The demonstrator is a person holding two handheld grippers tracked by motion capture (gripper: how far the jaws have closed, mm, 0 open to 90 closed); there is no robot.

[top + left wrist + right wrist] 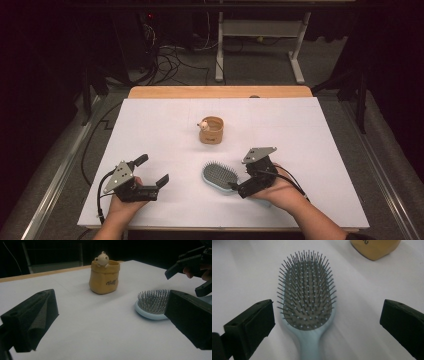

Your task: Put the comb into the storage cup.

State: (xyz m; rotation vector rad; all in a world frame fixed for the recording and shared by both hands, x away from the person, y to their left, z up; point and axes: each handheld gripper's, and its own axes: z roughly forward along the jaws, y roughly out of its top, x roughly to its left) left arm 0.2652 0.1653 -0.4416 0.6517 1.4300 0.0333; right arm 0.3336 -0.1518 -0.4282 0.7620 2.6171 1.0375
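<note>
Straddling hairbrush (308, 302) handle, cut off below: right tool (327, 322) agape | left tool (110, 322) agape, empty

A pale blue hairbrush (308, 315) with a smooth, slightly glossy plastic body, a matt grey cushion pad and thin dark bristles tipped with small pale balls. A mustard-yellow pot (105, 277) shaped like a crumpled sack, looking like smooth glazed ceramic with a soft sheen, a cream bear figure (102, 259) on its rim. The table's white sheet (300, 130) is matt and smooth, over a bare light wood edge (220, 92). The right gripper (324, 322) has matt black, foam-like jaw pads.
</note>
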